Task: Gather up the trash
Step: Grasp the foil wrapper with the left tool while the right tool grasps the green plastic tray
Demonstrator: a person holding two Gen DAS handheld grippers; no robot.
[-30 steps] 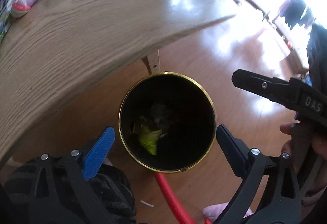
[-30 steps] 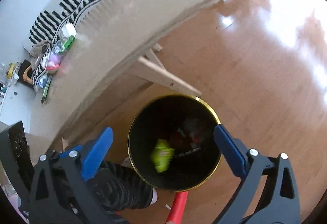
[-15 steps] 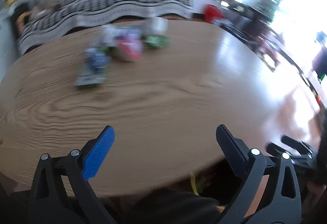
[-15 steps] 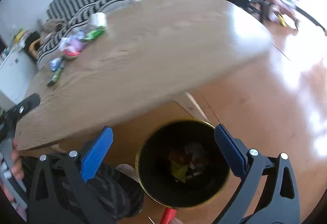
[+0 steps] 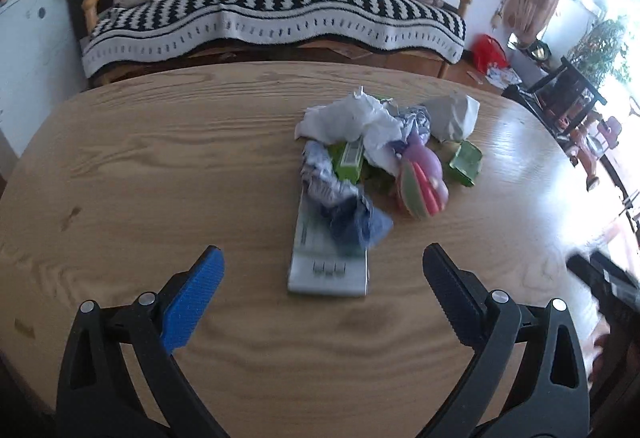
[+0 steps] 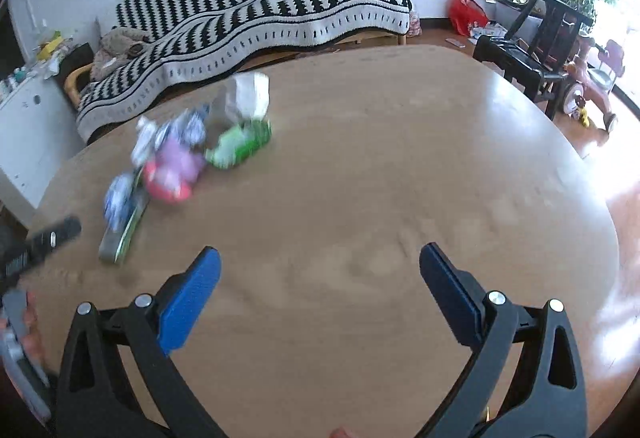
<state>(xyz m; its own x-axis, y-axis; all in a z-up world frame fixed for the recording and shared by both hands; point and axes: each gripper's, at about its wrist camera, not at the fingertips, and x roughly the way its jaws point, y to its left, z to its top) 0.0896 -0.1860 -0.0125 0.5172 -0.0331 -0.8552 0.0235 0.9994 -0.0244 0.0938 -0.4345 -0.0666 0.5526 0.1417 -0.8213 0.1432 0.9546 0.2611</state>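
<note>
Left wrist view has the trash pile (image 5: 372, 154) heaped on the round wooden table (image 5: 160, 166), toward its far side: white tissue (image 5: 352, 118), a green box (image 5: 466, 160), a pink wrapper (image 5: 422, 186), and a flat grey pack (image 5: 326, 262) nearest the camera. Behind the table, a striped sofa (image 5: 280, 10); at right, a sunlit floor. Left gripper (image 5: 320, 270) hangs over the table just short of the pile, jaws wide apart, empty. Right gripper (image 6: 318, 270) hovers to the pile's right, jaws apart too.
</note>
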